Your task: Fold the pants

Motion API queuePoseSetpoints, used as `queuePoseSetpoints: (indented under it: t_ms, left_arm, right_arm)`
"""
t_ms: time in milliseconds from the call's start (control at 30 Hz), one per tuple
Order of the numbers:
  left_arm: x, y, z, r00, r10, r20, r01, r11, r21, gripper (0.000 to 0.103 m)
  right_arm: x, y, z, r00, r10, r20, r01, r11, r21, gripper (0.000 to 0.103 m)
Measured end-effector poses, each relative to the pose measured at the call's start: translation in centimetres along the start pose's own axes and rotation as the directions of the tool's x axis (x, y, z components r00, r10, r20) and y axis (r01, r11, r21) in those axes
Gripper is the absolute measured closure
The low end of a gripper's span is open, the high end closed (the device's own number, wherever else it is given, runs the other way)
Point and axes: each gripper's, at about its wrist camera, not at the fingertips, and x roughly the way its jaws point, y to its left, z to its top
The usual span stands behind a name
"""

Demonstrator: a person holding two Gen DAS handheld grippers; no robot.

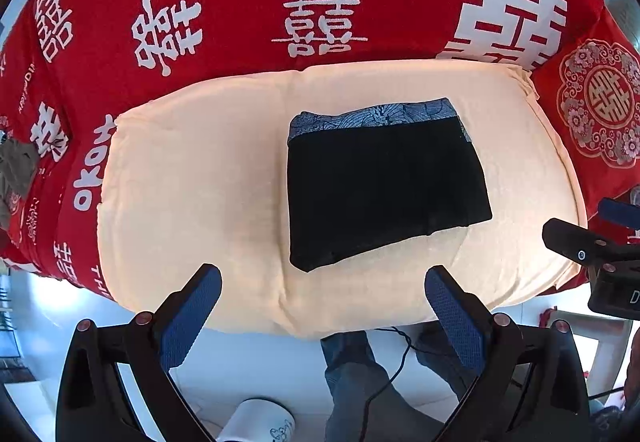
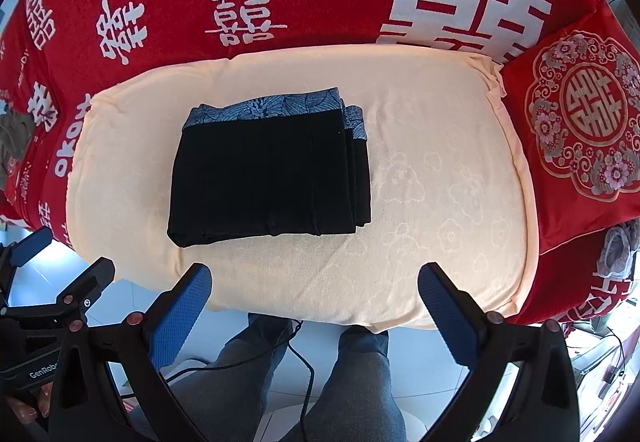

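Note:
The black pants [image 1: 386, 186] with a blue-grey patterned waistband lie folded into a compact rectangle on a cream towel [image 1: 192, 202] spread over the red sofa. In the right wrist view the pants [image 2: 268, 178] show stacked layers at their right edge. My left gripper [image 1: 322, 282] is open and empty, held back from the towel's near edge. My right gripper [image 2: 314, 282] is open and empty too, above the towel's front edge. The right gripper also shows at the right edge of the left wrist view [image 1: 592, 246].
The red sofa cover [image 1: 320, 2] with white characters runs behind the towel. A red patterned cushion [image 2: 580, 114] sits at the right. A grey-brown garment [image 1: 16, 178] lies at the far left. The person's legs [image 2: 352, 382] and a cable are below on the white floor.

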Motion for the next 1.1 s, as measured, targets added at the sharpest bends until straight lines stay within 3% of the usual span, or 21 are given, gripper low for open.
queuePoseSetpoints:
  t_ms: [1100]
  left_arm:
    - [0.99,0.17,0.23,1.000,-0.008,-0.019,0.008,1.000,0.012,0.001]
  right_arm:
    - [0.87,0.68,0.69,1.000,0.000,-0.014,0.000,0.999,-0.046,0.000]
